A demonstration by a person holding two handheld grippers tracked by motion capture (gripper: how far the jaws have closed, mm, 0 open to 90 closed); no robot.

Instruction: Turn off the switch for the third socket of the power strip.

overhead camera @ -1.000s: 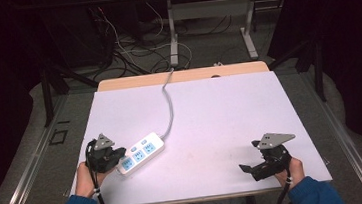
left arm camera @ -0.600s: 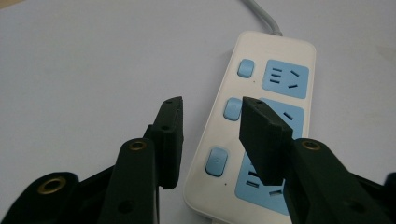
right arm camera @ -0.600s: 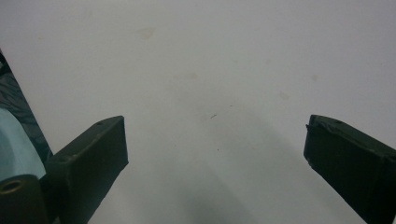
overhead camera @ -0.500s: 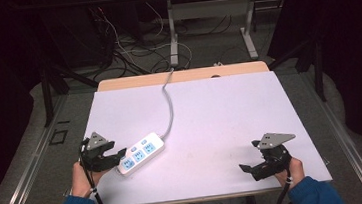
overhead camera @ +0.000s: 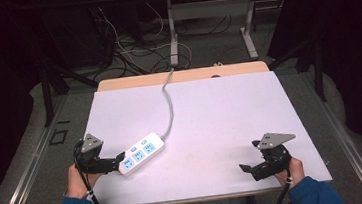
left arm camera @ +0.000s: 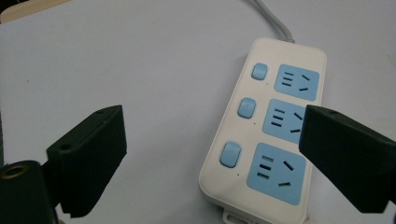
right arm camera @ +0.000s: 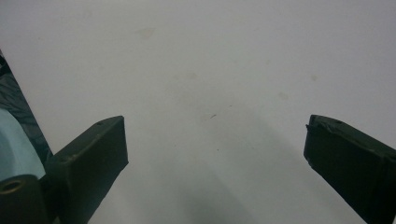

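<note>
Left gripper, jaws just opened wide, empty, hovers over the power strip near the desk's front-left corner; closing askew could shove it off the edge

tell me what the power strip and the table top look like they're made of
Power strip: likely moulded plastic, cream body with a soft sheen, light blue socket faces and buttons. Table top: a matte pale lilac sheet, perhaps laminate or a mat, faintly stained; wood-coloured edge behind.

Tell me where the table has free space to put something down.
The table is bare from the cord across to the right edge, and between the power strip and the right tongs. The near left corner is crowded: the left tongs are at the strip.
</note>
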